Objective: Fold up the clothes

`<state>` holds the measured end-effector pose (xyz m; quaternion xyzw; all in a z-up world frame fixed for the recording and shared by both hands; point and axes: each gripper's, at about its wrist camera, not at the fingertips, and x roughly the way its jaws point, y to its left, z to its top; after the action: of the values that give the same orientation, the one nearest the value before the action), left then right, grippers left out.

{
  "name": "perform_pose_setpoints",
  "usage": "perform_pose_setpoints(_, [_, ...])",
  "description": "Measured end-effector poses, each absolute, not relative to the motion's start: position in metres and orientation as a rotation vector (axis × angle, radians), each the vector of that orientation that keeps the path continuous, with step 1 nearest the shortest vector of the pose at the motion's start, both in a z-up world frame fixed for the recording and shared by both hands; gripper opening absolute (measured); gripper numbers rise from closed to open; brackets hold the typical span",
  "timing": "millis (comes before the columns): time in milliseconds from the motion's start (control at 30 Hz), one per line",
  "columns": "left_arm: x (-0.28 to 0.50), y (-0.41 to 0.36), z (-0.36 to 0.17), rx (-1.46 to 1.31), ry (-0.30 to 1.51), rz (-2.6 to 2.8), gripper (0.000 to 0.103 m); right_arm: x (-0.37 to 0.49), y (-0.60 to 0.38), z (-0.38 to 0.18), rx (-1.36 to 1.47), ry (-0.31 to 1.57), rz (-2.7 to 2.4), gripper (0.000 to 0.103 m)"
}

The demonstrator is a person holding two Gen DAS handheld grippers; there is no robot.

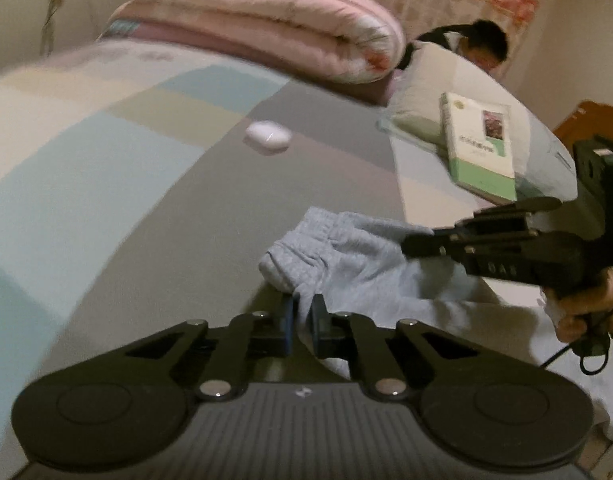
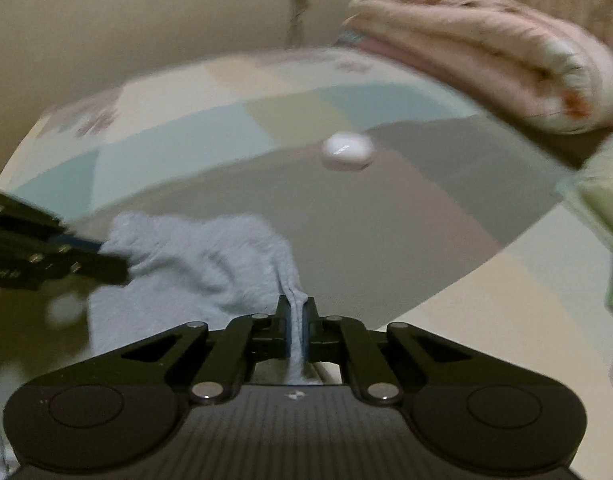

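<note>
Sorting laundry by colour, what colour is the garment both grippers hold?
Light grey garment, clearest in the right wrist view.

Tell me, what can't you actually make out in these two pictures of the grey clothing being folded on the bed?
- Grey garment: its near part lies behind the left gripper in the left wrist view, so its full shape is unclear.
- Book: cover text too small and blurred, left wrist view.
- Small white case: smeared by motion blur in the right wrist view.
- Right gripper: the fabric it pinches runs out of sight under its body.
</note>
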<state>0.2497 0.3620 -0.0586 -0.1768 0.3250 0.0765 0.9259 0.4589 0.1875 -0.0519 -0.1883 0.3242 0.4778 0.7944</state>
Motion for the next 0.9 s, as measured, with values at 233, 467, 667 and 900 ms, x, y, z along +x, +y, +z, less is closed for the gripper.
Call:
perform_pose_setpoints(233, [0.305, 0.367, -0.037, -0.332, 0.626, 0.129, 0.006, 0.496, 0.175, -0.024, -0.367, 0.595, 0.887, 0.007])
perform_pose_setpoints(467, [0.334, 0.376, -0.053, -0.371, 0.625, 0.146, 0.006, 0.516, 0.188, -0.040, -0.380, 0.559, 0.802, 0.007])
perform_pose_setpoints(667, [0.339, 0.377, -0.053, -0.345, 0.607, 0.147, 0.007, 0.523, 0.202, -0.042, -0.408, 0.493, 0.748, 0.007])
perform_pose_setpoints(900, [0.339, 0.392, -0.077, -0.303, 0.722, 0.264, 0.021, 0.532, 0.187, -0.053, -0.372, 0.584, 0.720, 0.042])
